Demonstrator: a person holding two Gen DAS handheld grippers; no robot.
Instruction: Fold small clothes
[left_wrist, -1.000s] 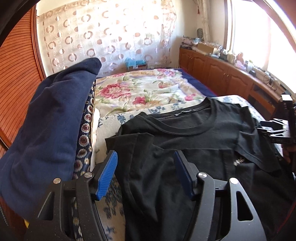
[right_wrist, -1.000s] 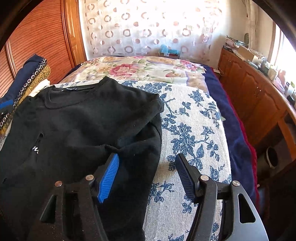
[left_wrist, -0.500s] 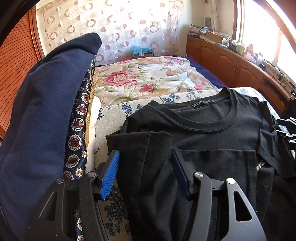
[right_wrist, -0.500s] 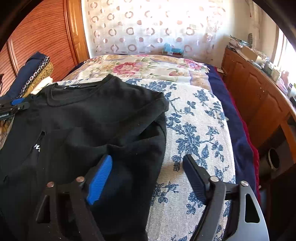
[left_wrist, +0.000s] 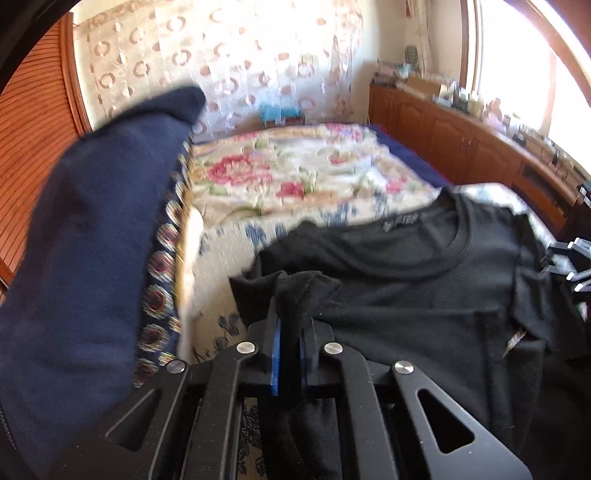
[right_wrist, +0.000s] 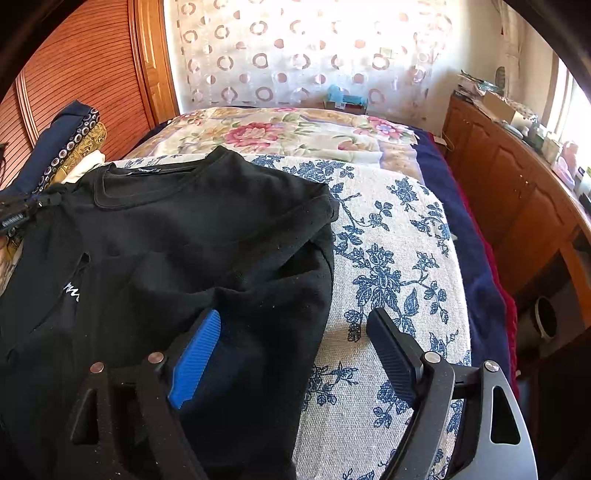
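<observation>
A black T-shirt (left_wrist: 424, 288) lies partly folded on a blue-flowered white cloth (right_wrist: 388, 258) over the bed; it also shows in the right wrist view (right_wrist: 192, 236), neck away from me. My left gripper (left_wrist: 290, 332) is shut on a bunched fold of the shirt's left sleeve edge. My right gripper (right_wrist: 291, 332) is open, low over the shirt's right side edge, with its blue-padded left finger (right_wrist: 195, 358) over the fabric and the other finger over the cloth. The left gripper shows at the far left of the right wrist view (right_wrist: 18, 214).
A stack of folded clothes topped by a navy garment (left_wrist: 85, 251) stands left of the shirt. A flowered bedspread (right_wrist: 280, 129) lies beyond. Wooden cabinets (right_wrist: 517, 192) line the right side, a curtain (right_wrist: 303, 48) hangs behind.
My left gripper has closed on the shirt's left sleeve edge and bunched it up. My right gripper stays open and has hardly moved.
</observation>
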